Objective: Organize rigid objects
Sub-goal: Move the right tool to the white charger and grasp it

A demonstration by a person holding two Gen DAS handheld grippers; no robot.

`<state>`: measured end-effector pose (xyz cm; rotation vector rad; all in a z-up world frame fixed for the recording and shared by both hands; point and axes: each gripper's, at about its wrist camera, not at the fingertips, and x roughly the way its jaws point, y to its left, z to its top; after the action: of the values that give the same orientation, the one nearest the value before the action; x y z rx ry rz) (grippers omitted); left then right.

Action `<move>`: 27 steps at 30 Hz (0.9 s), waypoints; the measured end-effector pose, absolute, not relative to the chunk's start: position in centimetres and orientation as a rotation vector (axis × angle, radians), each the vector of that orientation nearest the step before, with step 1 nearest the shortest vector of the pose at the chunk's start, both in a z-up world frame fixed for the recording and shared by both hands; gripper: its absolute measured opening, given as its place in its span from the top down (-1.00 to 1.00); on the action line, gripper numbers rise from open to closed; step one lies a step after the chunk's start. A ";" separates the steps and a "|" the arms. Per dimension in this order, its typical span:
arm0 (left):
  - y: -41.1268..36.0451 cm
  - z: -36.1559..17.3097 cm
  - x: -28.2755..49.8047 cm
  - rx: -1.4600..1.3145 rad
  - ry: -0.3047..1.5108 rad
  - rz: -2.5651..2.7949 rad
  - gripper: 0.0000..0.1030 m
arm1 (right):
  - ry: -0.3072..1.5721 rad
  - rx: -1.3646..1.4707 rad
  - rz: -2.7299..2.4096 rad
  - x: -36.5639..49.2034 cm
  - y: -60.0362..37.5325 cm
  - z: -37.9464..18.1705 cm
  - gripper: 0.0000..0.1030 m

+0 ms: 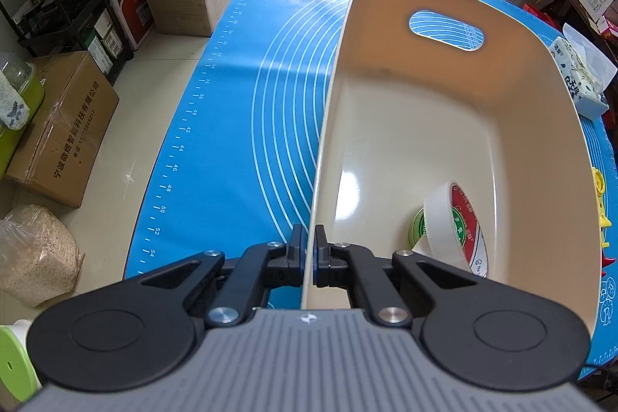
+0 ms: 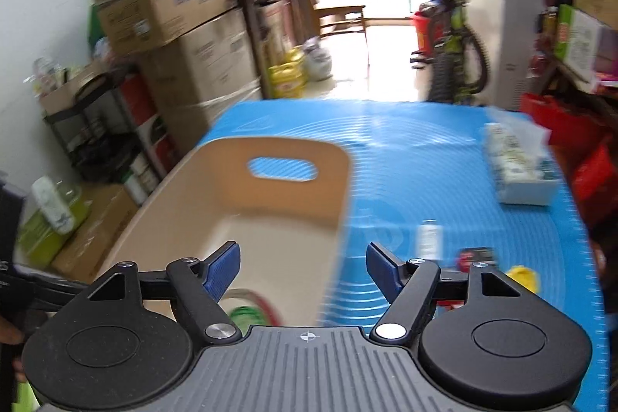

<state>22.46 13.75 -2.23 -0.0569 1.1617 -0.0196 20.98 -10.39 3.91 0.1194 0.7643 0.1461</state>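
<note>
Left tool (image 1: 309,250) is clamped on the near left wall of the one cream bin (image 1: 444,126), a finger on each side of the thin rim. Right tool (image 2: 303,271) stands wide apart with nothing between its blue pads (image 2: 222,273), hanging above the bin's near end; the right wrist view is blurred.

Counted: one bin, two rolls of tape inside it, one tissue pack, and a few small things on the blue mat (image 1: 239,111) covering the surface.

The bin's long axis runs away from both cameras, toward the bright doorway, with one oval handle slot (image 1: 446,30) in its far end wall. It sits on the mat, right of the printed rings in the left wrist view.

The white tape roll (image 1: 455,226) stands on edge in the bin's near right corner, tilted, its red and green core facing the right wall. The green roll (image 1: 419,226) lies just beside it to the left, touching or nearly so, mostly hidden.

The tissue pack (image 1: 579,80) lies outside the bin by its far right corner. A yellow toy (image 2: 523,277) and a red item (image 2: 473,255) lie on the mat right of the bin; what they are I cannot tell
</note>
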 end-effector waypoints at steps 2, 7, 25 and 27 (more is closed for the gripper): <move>13.8 -2.2 22.5 -0.056 1.162 -0.020 0.90 | 0.765 0.116 0.098 20.9 -12.1 3.6 -0.49; 13.8 -2.2 22.5 -0.056 1.162 -0.019 0.90 | 0.781 0.112 0.025 20.7 -16.3 1.9 -0.49; 13.8 -2.2 22.5 -0.056 1.162 -0.018 0.90 | 0.893 -0.018 0.081 20.4 -15.1 -4.9 -0.13; 13.8 -2.2 22.5 -0.056 1.162 -0.018 0.90 | 0.901 -0.037 0.075 20.5 -14.8 -5.3 -0.09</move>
<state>22.45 13.82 -2.21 -0.0555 1.1616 -0.0178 20.46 -14.75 -5.27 -0.0372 0.9006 0.0750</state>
